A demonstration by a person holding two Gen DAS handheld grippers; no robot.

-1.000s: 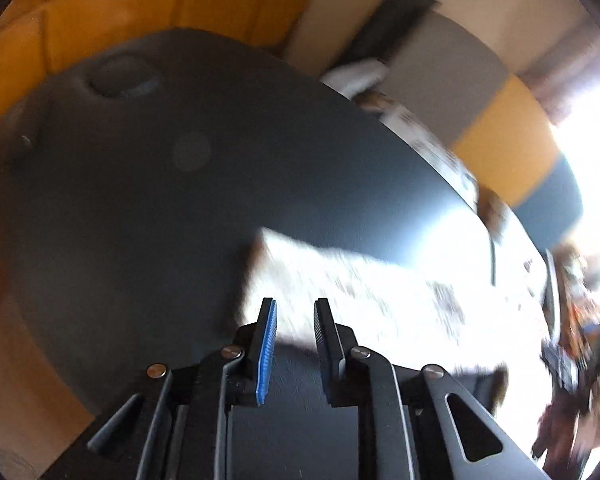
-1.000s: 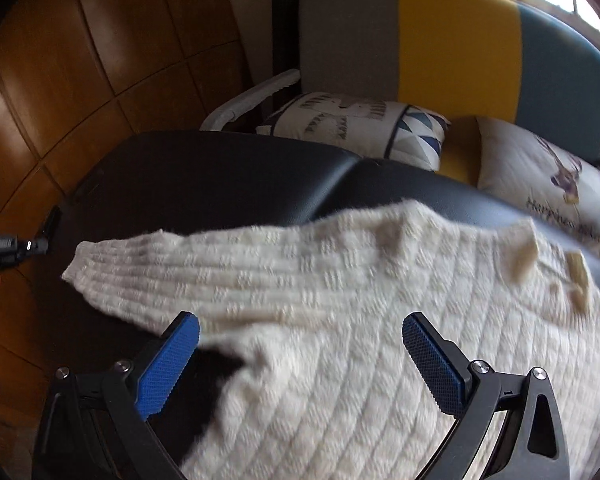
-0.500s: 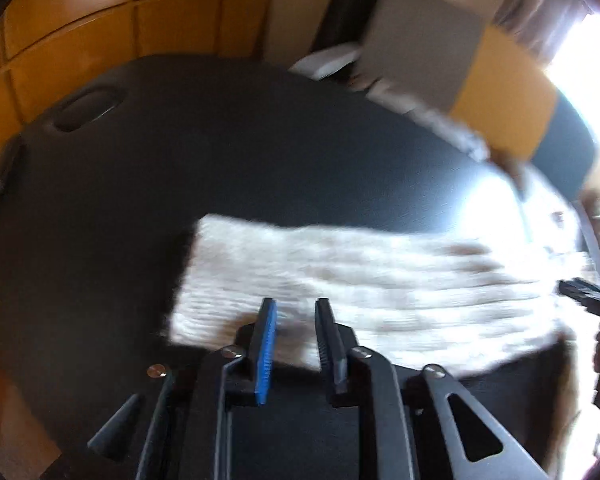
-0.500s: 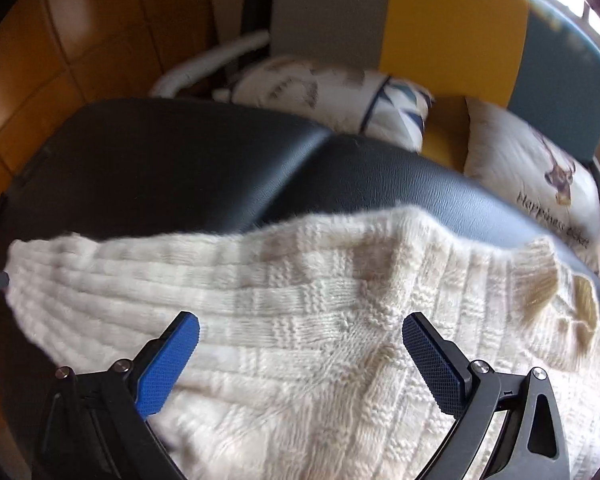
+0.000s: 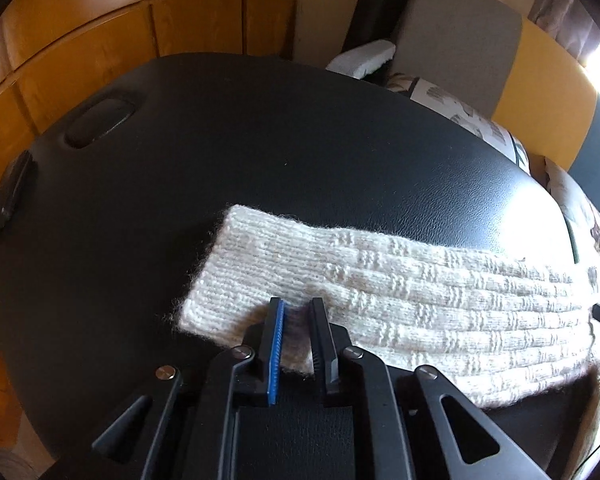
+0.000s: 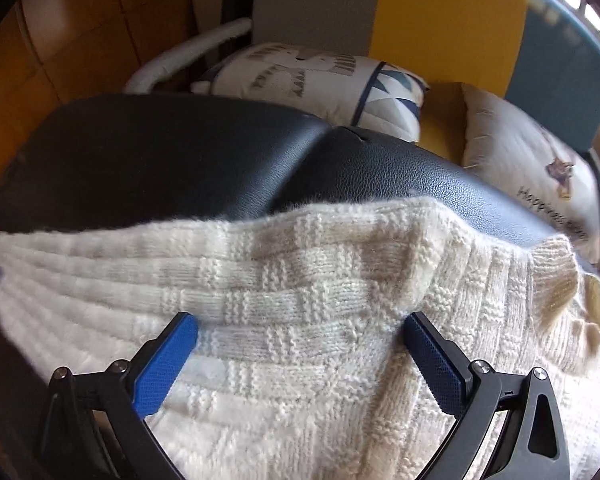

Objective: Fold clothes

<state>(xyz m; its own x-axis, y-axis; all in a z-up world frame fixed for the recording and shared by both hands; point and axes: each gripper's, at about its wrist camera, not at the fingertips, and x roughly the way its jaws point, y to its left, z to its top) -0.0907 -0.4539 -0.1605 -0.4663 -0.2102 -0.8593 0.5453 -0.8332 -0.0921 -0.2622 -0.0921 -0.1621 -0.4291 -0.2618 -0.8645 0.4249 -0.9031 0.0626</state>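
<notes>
On black padded table: cream knit sweater; sleeve cuff at 6 o'clock pinched by left gripper; right gripper spread wide, fingertips on sweater.

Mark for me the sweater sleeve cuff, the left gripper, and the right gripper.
sweater sleeve cuff [image 5: 236, 264]: left wrist view, on the ribbed knit near the sleeve's open end.
left gripper [image 5: 296, 314]: left wrist view, midway between its narrow-set fingertips.
right gripper [image 6: 300, 326]: right wrist view, midway between its wide-spread fingertips.
</notes>
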